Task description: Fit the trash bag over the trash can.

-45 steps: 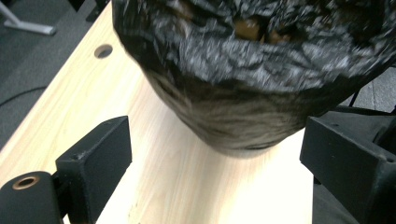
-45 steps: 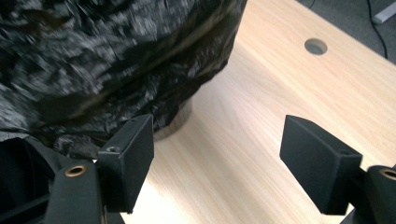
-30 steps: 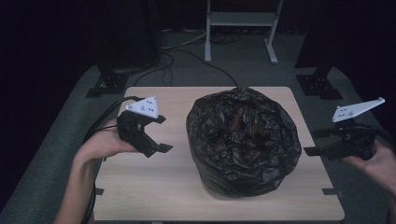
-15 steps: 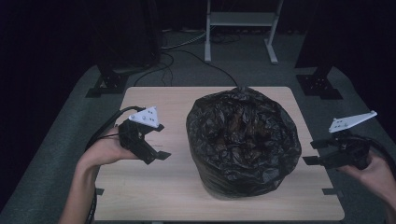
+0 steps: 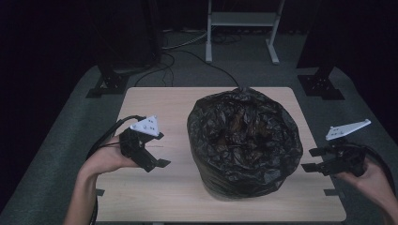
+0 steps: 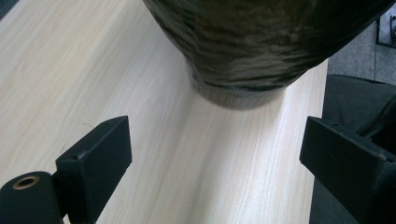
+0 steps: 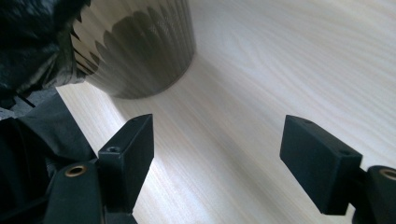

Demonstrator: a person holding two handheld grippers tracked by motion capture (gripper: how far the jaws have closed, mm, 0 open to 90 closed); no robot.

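A bin lined with a crinkled black bag (image 5: 244,140) stands in the middle of the light wooden table (image 5: 155,103); the bag folds over its rim and far down its sides. My left gripper (image 5: 161,150) hovers left of the bin, open and empty. In the left gripper view its jaws (image 6: 219,172) stand wide apart and face the bagged bin (image 6: 243,46). My right gripper (image 5: 310,159) is at the table's right edge, open and empty, pointing at the bin. In the right gripper view it (image 7: 219,158) looks at the bin's ribbed base (image 7: 140,56) under the bag's hem (image 7: 32,42).
A white metal stand (image 5: 241,18) and cables (image 5: 187,51) sit on the grey floor behind the table. Black stand feet rest at the back left (image 5: 108,79) and the back right (image 5: 321,84). Bare tabletop lies on both sides of the bin.
Both grippers have drawn back toward the near edge of the table and dropped lower. Their jaws stay open, and the bin has not moved.
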